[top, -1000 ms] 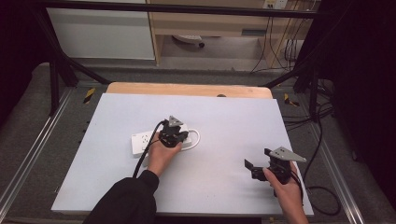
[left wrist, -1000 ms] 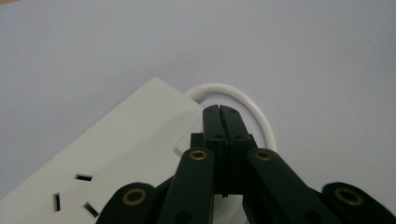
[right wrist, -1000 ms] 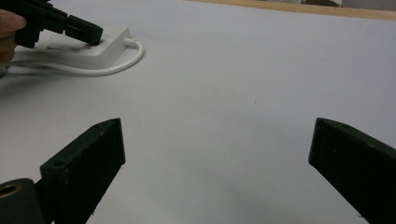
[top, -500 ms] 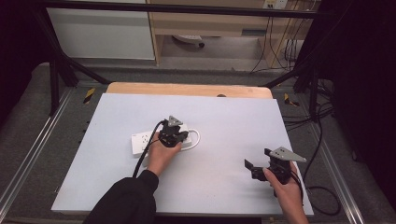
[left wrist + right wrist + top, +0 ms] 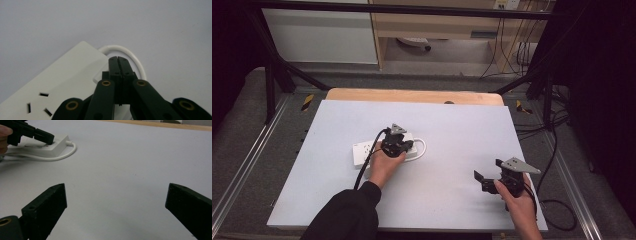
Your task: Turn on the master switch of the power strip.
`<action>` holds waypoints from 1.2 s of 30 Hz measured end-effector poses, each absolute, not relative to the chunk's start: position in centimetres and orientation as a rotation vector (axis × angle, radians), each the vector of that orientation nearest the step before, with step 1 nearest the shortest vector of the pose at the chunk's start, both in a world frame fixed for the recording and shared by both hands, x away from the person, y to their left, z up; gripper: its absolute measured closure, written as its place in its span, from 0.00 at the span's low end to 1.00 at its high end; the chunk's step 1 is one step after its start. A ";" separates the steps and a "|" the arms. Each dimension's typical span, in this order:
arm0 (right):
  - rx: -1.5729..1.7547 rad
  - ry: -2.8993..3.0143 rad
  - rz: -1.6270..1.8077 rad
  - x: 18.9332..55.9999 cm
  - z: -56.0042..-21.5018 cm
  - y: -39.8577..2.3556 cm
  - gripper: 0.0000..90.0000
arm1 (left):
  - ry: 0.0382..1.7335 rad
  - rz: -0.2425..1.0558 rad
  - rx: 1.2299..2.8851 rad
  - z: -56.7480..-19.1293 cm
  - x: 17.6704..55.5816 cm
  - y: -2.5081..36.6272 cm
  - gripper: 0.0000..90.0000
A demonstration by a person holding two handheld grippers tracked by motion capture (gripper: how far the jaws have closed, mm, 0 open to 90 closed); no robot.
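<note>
The power strip [image 5: 362, 151] lies flat on the bench [image 5: 452, 125], left of the middle, its long axis running nearly left to right in the high view with the right end a touch farther from the person. Its cable end points right, where the white cord [image 5: 422, 146] leaves the body and bends back in a loop alongside it. It is a white, oblong block with rounded corners; the left gripper view shows a three-slot socket in its top face and a raised square part near the cord end.

The left claw [image 5: 404, 145] has its jaws pressed together with nothing between them, tips resting down on the strip's top near the cord end. The right claw [image 5: 487, 170] stands wide apart, holding nothing, above bare bench near the right front, well apart from the strip.

Compared with a second ago, nothing differs: strip, cord and both hands sit in the same places.
</note>
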State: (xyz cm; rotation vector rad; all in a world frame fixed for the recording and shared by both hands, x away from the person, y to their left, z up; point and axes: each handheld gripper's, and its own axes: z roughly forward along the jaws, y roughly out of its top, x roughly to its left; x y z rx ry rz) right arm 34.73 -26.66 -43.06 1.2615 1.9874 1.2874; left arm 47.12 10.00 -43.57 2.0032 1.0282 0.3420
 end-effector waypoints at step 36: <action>1.258 1.982 1.292 34.8 -43.0 -26.7 0.04 | 1.024 0.341 1.984 -43.4 47.1 10.4 1.00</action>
